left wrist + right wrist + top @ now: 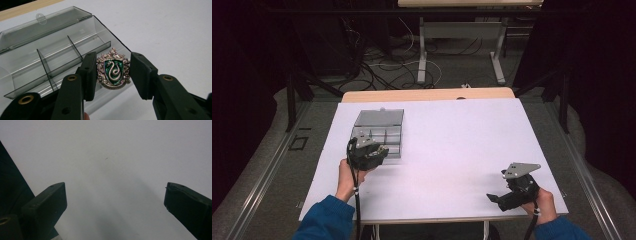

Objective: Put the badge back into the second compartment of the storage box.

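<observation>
In the high view, the blue sleeves (324, 220) at the bottom edge lie nearest the camera. The left gripper (368, 152) hovers at the near edge of the box (379, 131), a clear compartment case with its lid laid open at the far side, on the left half of the white worktop (452, 145). The right gripper (512, 192) rests low near the worktop's near right corner, well apart from the box, a grey plate on top of it.

In the left gripper view, the jaws are closed on a badge (113, 68): a silver crest with a green shield and a coiled serpent. The left pad presses on one side of it and the right pad stands at the other. The badge is held upright above the box's near wall, at its right-hand end. Behind it the box (57, 57) shows thin dividers and a hinged lid with a small hang tab.

In the right gripper view, the jaws stand wide apart with nothing between them, over bare worktop (112, 157).
</observation>
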A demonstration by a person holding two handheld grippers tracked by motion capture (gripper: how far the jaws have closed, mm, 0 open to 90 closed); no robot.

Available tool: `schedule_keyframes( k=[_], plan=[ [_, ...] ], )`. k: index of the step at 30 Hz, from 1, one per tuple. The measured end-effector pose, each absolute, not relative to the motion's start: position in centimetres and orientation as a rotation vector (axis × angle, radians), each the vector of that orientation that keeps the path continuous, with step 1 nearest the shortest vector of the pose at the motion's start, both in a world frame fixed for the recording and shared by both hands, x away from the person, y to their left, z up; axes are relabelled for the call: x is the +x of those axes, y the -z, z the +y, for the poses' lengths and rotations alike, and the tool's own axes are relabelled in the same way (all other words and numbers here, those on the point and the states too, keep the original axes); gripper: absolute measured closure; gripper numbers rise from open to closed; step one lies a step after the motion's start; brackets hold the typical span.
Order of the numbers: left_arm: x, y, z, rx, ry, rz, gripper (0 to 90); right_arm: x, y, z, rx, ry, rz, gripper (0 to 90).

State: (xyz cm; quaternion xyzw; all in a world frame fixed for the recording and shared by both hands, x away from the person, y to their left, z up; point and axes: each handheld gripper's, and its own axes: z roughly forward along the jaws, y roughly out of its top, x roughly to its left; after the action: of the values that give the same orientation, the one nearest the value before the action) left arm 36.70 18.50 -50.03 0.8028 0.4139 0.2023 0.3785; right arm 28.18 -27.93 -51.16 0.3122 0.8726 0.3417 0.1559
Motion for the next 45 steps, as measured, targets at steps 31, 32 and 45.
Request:
schedule_keyframes(
  k=[31, 32, 45],
  plan=[
    [38.7, 49.5, 19.7, 2.040, -0.564, 1.093, 58.5, 28.2, 51.1, -28.0, 0.898, -0.970, 2.520, 4.0],
    [38.8, 49.4, 19.8, 2.041, -0.566, 1.091, 58.5, 28.3, 51.2, -28.0, 0.897, -0.976, 2.517, 4.0],
    [39.9, 48.7, 19.8, 2.024, -0.581, 1.086, 58.5, 28.3, 51.2, -27.9, 0.908, -0.972, 2.506, 4.0]
  ],
)
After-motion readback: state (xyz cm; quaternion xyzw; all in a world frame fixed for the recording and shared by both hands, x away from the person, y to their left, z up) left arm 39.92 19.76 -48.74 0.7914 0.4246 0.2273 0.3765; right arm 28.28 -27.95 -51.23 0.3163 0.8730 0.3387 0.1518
